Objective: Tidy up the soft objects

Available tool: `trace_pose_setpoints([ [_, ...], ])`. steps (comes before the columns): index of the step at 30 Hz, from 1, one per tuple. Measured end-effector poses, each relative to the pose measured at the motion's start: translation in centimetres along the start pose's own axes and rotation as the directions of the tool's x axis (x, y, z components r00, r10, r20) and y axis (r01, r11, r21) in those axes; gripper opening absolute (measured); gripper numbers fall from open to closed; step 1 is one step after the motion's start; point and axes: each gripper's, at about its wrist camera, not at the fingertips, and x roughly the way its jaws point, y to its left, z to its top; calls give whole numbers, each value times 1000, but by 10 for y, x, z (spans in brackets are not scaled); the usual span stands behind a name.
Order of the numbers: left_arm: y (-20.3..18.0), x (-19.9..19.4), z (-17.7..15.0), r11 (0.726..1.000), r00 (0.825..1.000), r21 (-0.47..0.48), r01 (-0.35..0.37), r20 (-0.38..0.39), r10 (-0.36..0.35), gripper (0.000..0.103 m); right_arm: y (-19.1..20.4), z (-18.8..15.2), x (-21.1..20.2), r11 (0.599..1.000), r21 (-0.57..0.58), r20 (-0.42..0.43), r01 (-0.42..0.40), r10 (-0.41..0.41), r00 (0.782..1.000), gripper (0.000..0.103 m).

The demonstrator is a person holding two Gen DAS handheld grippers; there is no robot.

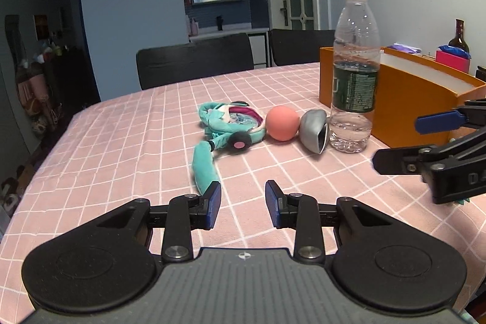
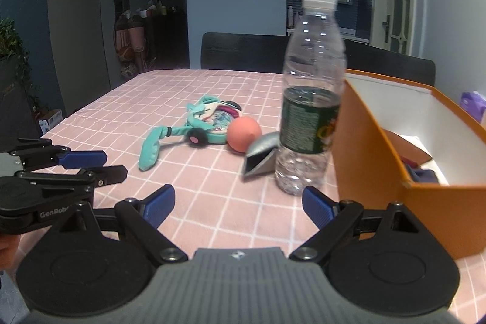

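Note:
A teal plush doll (image 1: pixel 226 126) lies on the pink checked tablecloth (image 1: pixel 121 148), with a pink ball (image 1: pixel 282 123) and a silver wedge-shaped object (image 1: pixel 314 130) to its right. They show in the right wrist view too: doll (image 2: pixel 200 123), ball (image 2: pixel 244 134), wedge (image 2: pixel 261 155). An orange box (image 2: pixel 395 160) stands at the right, open on top. My left gripper (image 1: pixel 243 207) is open and empty, just short of the doll's long teal tail. My right gripper (image 2: pixel 238 202) is wide open and empty, in front of the bottle.
A clear water bottle (image 2: pixel 309 117) stands upright between the wedge and the box, also in the left wrist view (image 1: pixel 354 75). The box holds dark items in its bottom (image 2: pixel 422 169). Black chairs (image 1: pixel 194 59) line the table's far edge. A wine bottle (image 1: pixel 458 35) stands behind the box.

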Motion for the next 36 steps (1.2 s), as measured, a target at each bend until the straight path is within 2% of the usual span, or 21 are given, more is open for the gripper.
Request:
trace_pose_setpoints([
  [7, 23, 16, 8, 998, 998, -21, 54, -35, -55, 44, 17, 16, 33, 999, -44, -10, -7, 7, 1000, 85],
  [10, 31, 28, 15, 998, 997, -15, 61, -55, -62, 56, 21, 21, 46, 999, -49, -30, -4, 3, 1000, 83],
  [13, 37, 46, 21, 997, 992, 7, 76, -99, -75, 57, 23, 24, 60, 998, -58, -56, -1, -2, 998, 77],
  [19, 46, 86, 30, 999, 989, 12, 51, -142, -48, 57, 23, 23, 82, 999, -43, -104, 16, -20, 994, 76],
  [21, 50, 99, 31, 999, 986, 3, 47, -160, -45, 44, 24, 22, 85, 999, -44, -107, 15, -19, 994, 76],
  [22, 51, 105, 32, 999, 984, -2, 44, -171, -44, 27, 23, 22, 84, 999, -44, -107, 14, -18, 994, 76],
  [23, 53, 109, 31, 999, 984, -8, 37, -176, -37, 17, 23, 21, 85, 999, -42, -108, 13, -18, 994, 76],
  [24, 54, 113, 31, 1000, 982, -13, 26, -185, -28, 16, 22, 21, 86, 999, -39, -110, 14, -18, 994, 76],
  [25, 55, 116, 30, 1000, 981, -19, 23, -190, -26, 10, 21, 21, 85, 999, -34, -113, 14, -17, 993, 76],
  [30, 54, 96, 27, 998, 985, -43, 49, -161, -55, 6, 14, 17, 84, 1000, -5, -126, 13, -13, 992, 76],
  [33, 48, 74, 26, 992, 980, -56, 115, -157, -122, 6, 11, 15, 81, 1000, 14, -126, 7, -5, 992, 76],
  [36, 40, 47, 20, 979, 966, -65, 194, -158, -202, 6, 10, 13, 77, 1000, 28, -125, -10, 14, 992, 76],
])
